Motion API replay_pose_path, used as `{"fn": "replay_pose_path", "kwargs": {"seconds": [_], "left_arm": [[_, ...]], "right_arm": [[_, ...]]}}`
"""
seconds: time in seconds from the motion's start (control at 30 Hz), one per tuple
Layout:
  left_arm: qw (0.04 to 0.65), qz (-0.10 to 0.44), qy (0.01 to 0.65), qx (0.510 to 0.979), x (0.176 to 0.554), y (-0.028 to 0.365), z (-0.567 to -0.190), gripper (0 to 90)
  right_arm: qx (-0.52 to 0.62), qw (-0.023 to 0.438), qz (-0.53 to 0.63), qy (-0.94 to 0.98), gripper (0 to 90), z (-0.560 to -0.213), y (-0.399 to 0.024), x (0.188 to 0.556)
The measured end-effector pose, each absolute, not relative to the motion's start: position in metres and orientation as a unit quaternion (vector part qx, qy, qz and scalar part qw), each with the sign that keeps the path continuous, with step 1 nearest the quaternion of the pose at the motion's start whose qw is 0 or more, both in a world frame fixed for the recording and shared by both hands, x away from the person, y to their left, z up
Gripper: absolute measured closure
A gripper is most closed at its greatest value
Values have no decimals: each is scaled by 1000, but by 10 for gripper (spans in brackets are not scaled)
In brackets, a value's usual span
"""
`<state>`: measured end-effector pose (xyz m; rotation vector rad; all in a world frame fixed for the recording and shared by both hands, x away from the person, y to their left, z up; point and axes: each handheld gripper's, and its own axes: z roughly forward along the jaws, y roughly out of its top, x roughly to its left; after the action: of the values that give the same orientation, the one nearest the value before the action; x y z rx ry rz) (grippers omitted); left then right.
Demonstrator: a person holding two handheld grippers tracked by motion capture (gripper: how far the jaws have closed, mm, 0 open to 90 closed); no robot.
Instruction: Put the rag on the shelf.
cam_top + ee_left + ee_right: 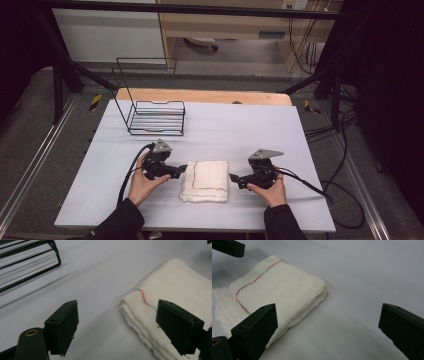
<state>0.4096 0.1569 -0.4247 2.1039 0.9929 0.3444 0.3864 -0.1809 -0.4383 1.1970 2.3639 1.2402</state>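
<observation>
**Folded cloth lies between our two grippers**

On the white desk (225,125), the folded cloth (205,181) lies flat near the front edge, its slightly longer side running near to far. It is white and stacked in several soft layers, and a wavy line of red and green stitching crosses its top. Our left gripper (181,171) sits at the cloth's left edge, one finger (178,327) above the cloth. Our right gripper (233,178) waits just beside the right edge. Both sets of fingers are released, grasping nothing. A wire rack (155,117) stands far left.
</observation>
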Motion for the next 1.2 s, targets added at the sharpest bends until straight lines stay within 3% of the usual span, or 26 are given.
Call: {"fn": "replay_pose_path", "kwargs": {"seconds": [0.53, 1.0, 1.2], "left_arm": [[371, 109, 404, 829, 423, 137, -443, 517], [372, 82, 406, 831, 421, 132, -447, 655], [371, 78, 408, 830, 421, 131, -447, 671]], "right_arm": [[404, 109, 423, 804, 46, -439, -180, 387], [410, 100, 430, 798, 52, -439, -180, 390], [414, 97, 433, 795, 60, -440, -179, 394]]}}
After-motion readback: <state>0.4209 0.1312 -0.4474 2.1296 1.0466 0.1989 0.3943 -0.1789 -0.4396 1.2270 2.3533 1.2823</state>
